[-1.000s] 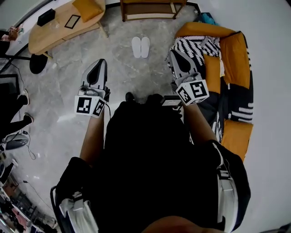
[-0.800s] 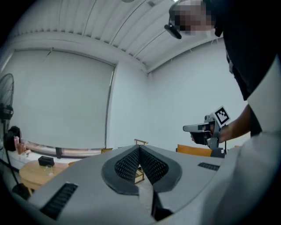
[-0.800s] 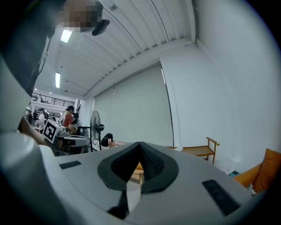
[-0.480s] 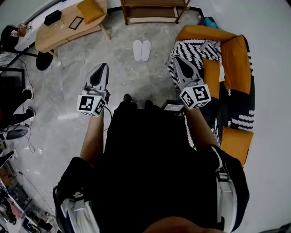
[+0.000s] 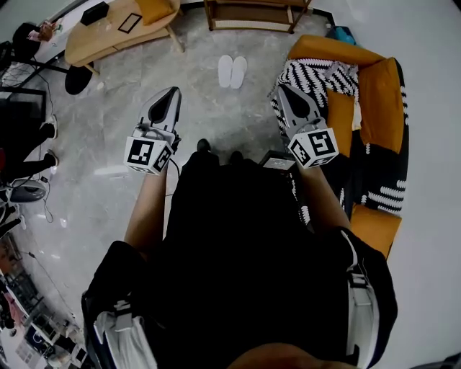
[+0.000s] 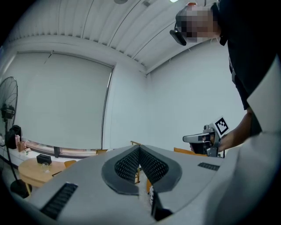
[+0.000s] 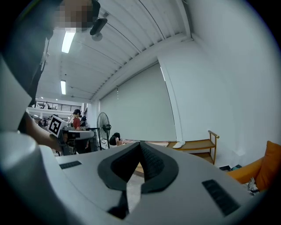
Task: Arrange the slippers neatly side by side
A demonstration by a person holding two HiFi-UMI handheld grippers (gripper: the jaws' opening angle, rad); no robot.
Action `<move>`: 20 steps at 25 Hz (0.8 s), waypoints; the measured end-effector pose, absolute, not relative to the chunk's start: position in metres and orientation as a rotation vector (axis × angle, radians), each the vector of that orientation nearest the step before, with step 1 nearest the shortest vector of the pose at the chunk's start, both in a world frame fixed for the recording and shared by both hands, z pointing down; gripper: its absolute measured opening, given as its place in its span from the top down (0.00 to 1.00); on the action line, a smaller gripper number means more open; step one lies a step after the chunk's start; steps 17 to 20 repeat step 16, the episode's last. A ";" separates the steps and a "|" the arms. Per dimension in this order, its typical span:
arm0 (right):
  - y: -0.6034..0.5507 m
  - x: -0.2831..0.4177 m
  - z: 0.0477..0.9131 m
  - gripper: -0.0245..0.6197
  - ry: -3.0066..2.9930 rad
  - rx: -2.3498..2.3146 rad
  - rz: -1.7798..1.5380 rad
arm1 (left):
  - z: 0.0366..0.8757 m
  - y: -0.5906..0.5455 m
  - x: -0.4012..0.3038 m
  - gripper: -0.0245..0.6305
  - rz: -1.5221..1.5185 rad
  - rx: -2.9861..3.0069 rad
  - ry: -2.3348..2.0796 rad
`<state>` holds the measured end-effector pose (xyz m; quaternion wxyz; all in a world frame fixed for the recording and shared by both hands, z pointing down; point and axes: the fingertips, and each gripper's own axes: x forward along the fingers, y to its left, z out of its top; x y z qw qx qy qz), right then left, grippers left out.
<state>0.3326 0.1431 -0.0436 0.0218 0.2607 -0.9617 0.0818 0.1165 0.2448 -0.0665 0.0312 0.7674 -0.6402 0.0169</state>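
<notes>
Two white slippers [image 5: 232, 70] lie side by side on the grey floor, toes away from me, far ahead in the head view. My left gripper [image 5: 171, 94] hangs at chest height, well short of them and to their left, shut and empty. My right gripper [image 5: 282, 89] is level with it on the right, also shut with nothing held, next to the sofa. In the left gripper view the left gripper [image 6: 139, 151] points up at the wall and ceiling. The right gripper [image 7: 140, 147] in its own view looks the same way; neither shows the slippers.
An orange sofa [image 5: 374, 94] with a black-and-white patterned throw [image 5: 310, 76] stands at the right. A wooden shelf unit [image 5: 252, 14] is behind the slippers, an oval wooden table [image 5: 119, 32] at the upper left. A person's legs [image 5: 29, 155] and cables are at the left edge.
The view has shifted slightly; the slippers sit a little further right and higher in the picture. Both grippers stay shut and raised, with the left one risen a little.
</notes>
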 end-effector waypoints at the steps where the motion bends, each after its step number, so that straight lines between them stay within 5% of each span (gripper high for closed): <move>1: 0.144 0.333 -0.043 0.91 -2.981 0.799 0.252 | -0.067 0.246 0.117 0.94 0.054 2.358 -1.978; 20: 0.145 0.328 -0.042 0.91 -2.991 0.705 0.227 | -0.068 0.263 0.114 0.94 0.013 2.292 -2.017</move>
